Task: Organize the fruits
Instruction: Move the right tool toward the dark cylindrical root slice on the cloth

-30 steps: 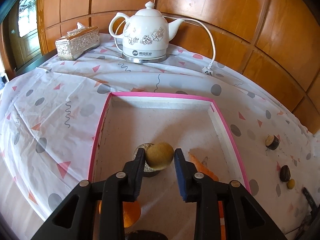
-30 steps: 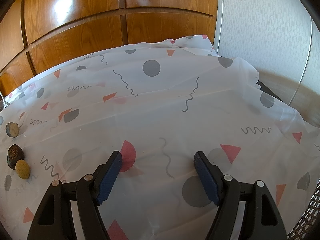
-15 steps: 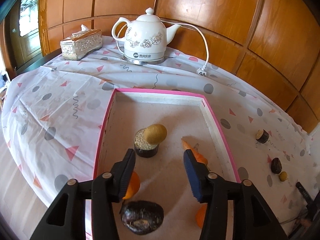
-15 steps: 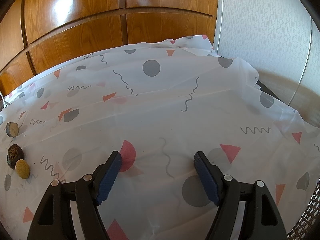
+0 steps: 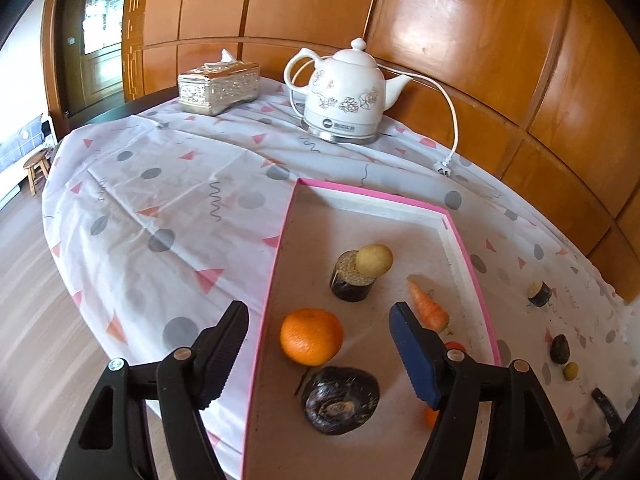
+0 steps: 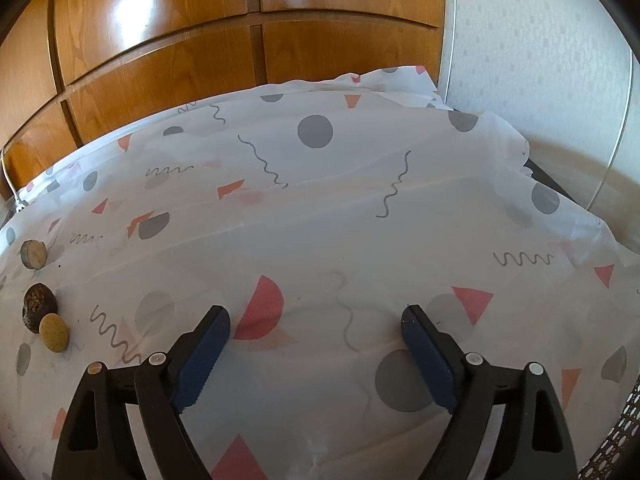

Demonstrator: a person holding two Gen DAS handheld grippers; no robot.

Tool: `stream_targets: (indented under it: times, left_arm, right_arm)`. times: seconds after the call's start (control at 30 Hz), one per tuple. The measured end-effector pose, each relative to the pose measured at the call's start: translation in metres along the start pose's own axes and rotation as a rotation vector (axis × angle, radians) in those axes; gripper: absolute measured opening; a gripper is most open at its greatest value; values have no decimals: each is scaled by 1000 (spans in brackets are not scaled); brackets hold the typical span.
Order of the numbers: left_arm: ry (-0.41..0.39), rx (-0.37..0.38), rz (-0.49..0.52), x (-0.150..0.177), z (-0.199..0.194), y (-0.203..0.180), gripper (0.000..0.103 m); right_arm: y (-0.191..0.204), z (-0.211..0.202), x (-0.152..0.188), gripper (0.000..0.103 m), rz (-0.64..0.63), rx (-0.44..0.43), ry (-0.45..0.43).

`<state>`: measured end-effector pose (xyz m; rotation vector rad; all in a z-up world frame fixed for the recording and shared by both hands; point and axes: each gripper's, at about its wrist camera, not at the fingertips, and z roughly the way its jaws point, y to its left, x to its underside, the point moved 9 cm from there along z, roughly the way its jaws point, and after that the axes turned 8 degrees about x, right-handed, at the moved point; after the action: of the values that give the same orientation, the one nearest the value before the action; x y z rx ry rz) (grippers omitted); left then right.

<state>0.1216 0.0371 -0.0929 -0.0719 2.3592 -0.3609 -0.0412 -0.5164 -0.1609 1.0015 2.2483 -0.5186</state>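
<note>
Fruits: in the pink tray (image 5: 276, 276) we count five, possibly a sixth hidden; three lie on the desk (image 6: 360, 208). Left gripper (image 5: 318, 342) and right gripper (image 6: 316, 344) jaws, just opening, hold nothing.

Two hand-held grippers, both tilted downward
The left hand-held gripper (image 5: 318, 342) and right hand-held gripper (image 6: 316, 346) have just been opening; nothing is between their pads.

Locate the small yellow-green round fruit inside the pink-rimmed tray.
In the left wrist view, the small yellow-green round fruit sits mid-tray, perched on the dark cut stump-like piece, beyond the orange and left of the carrot.
</note>
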Motion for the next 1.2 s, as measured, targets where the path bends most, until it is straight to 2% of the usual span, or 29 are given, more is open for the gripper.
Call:
stream_targets:
  times: [0.1,0.33,0.9,1.2]
  left_arm:
    - [-5,-7,5,2,-3,0,79]
    - [-15,6,9,4,-10,-3,83]
    - [-22,8,13,4,-20,-6,83]
    - [-18,-7,-9,5,-23,6,83]
  right_arm:
    - [1,0,0,89,-5,6,0]
    - [1,0,1,89,-4,7,4]
    - [2,-2,2,89,-12,10,6]
    - [2,-2,3,89,-22,18,7]
